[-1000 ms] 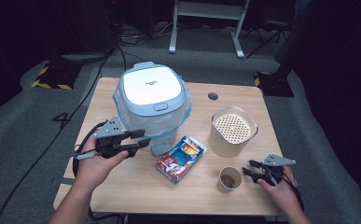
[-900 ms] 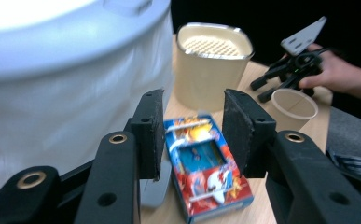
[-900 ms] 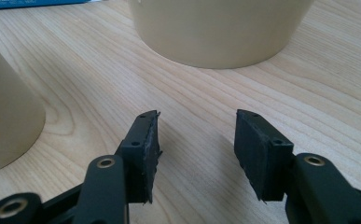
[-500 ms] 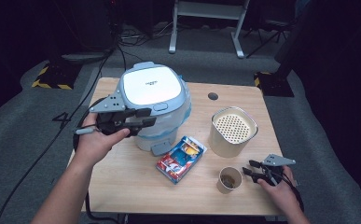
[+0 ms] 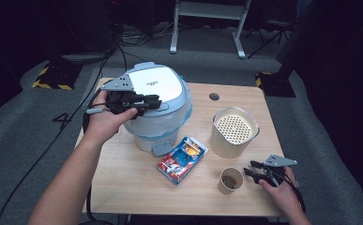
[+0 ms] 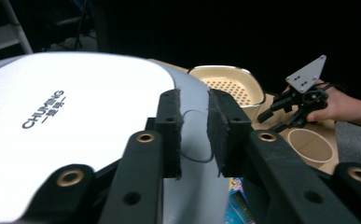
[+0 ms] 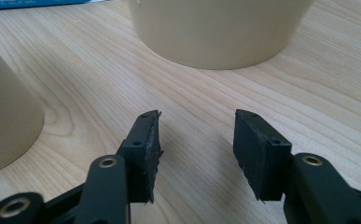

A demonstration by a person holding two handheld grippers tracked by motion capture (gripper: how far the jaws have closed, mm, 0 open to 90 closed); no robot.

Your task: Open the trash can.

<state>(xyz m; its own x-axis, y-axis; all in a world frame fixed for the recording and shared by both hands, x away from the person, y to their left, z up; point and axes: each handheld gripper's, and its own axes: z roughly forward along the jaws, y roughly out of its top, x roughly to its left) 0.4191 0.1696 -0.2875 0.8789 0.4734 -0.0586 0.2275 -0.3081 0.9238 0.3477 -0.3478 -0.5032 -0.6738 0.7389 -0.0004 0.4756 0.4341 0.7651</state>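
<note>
A white and blue rice cooker [image 5: 170, 82] stands with its lid down at the back left of the wooden table [image 5: 137, 187]. My left gripper [image 5: 155, 102] hovers over the front of the lid [image 6: 75, 121]. Its jaws have just been closing, and a narrow gap with nothing in it remains between the pads [image 6: 194, 100]. My right gripper [image 5: 248, 168] rests low at the front right, beside a paper cup [image 5: 230, 180]. The right jaws [image 7: 197, 119] stand apart over bare wood, with the cup [image 7: 5, 126] off to their left.
A cream container with a perforated top [image 5: 234, 131] sits behind the cup, close in front of the right jaws [image 7: 220, 28]. A colourful snack packet [image 5: 181, 159] lies in front of the cooker. A dark round hole [image 5: 214, 96] marks the table's back.
My left hand has risen from the cooker's front left side and moved right, over the lid. Its jaws have drawn closer together. The right hand has stayed in place.
</note>
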